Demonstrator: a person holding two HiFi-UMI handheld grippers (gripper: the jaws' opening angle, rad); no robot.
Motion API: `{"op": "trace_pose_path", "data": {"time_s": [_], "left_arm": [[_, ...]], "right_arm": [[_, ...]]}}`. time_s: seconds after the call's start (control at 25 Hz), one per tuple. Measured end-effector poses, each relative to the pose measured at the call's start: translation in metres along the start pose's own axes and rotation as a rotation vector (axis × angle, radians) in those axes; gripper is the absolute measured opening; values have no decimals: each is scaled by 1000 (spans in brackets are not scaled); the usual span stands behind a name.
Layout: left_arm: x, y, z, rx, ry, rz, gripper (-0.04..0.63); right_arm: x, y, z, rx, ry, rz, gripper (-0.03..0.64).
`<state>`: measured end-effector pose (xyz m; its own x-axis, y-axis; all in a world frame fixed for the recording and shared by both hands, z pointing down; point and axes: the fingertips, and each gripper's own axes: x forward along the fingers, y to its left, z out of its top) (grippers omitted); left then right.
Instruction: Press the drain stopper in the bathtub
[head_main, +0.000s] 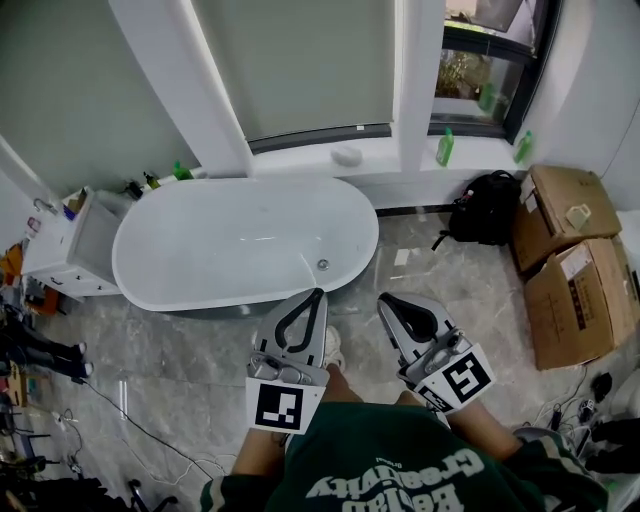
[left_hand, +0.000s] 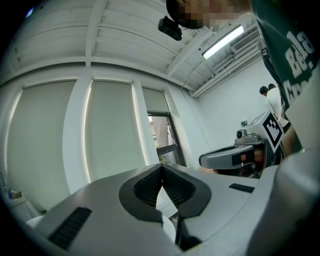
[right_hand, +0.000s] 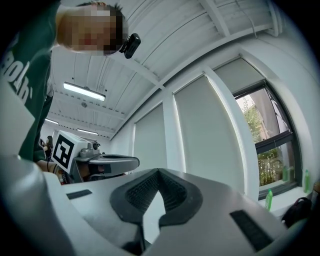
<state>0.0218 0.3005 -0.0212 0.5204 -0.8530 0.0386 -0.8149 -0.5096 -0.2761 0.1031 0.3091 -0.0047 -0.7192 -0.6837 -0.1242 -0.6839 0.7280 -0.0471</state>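
A grey marble floor (head_main: 190, 350) runs under a white oval bathtub (head_main: 160, 290), which stands below a window sill (head_main: 300, 155) and lowered blinds (head_main: 300, 60). The drain stopper (head_main: 323, 264) is a small round metal disc on the bottom of the bathtub, towards its right end and close to the near rim.

Both grippers are outside the bathtub, over the floor on its near side, held side by side and well apart from the stopper.

The left gripper (head_main: 318, 292) points at the bathtub's near rim. In its own view the left gripper (left_hand: 161, 166) has its jaws clenched, with the ribbed pads (left_hand: 147, 186) meeting at the tips and nothing between them.

The right gripper (head_main: 383, 298) is just right of the left one, level with the bathtub's right end. In its own view the right gripper (right_hand: 159, 171) is likewise closed tip to tip and empty, touching nothing.

Right of the bathtub a black backpack (head_main: 485, 210) leans at the wall, and beyond it are two cardboard boxes (head_main: 580, 295). Left of the bathtub is a white cabinet (head_main: 90, 240). Green bottles (head_main: 445, 147) are on the sill to the right above it.
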Motion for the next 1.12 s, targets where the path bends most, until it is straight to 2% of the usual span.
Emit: {"op": "trace_pose_path", "data": {"time_s": [0.76, 1.12], "left_arm": [[96, 64, -61, -109, 95, -88, 9], [143, 125, -67, -114, 78, -115, 9]], "right_arm": [[93, -68, -50, 48, 114, -62, 14], [171, -98, -50, 38, 128, -70, 14]]}}
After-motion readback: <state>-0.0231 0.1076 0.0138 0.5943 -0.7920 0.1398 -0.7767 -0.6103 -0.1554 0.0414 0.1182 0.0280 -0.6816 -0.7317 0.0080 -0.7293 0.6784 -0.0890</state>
